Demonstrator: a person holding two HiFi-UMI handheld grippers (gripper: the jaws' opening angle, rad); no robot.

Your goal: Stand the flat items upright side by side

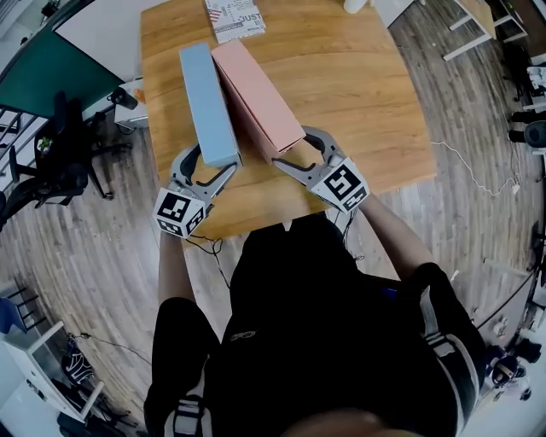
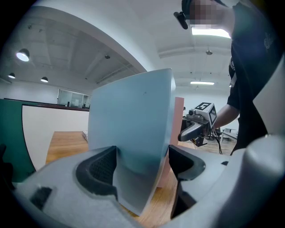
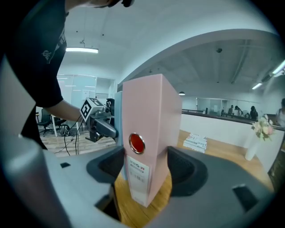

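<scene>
Two binders stand upright side by side on the wooden table (image 1: 358,102), spines toward me: a light blue binder (image 1: 207,102) on the left and a pink binder (image 1: 256,94) on the right, leaning close together at the far end. My left gripper (image 1: 209,166) is shut on the blue binder's (image 2: 133,120) near end, pads on both faces. My right gripper (image 1: 299,152) is shut on the pink binder's (image 3: 151,116) spine end, which bears a red ring hole and a label. Each gripper shows in the other's view: the right gripper (image 2: 198,122), the left gripper (image 3: 98,118).
A stack of printed booklets (image 1: 235,19) lies at the table's far edge behind the binders. A white vase with flowers (image 3: 260,133) stands at the far right. The table's front edge is just under my grippers. A black office chair (image 1: 60,154) stands on the floor to the left.
</scene>
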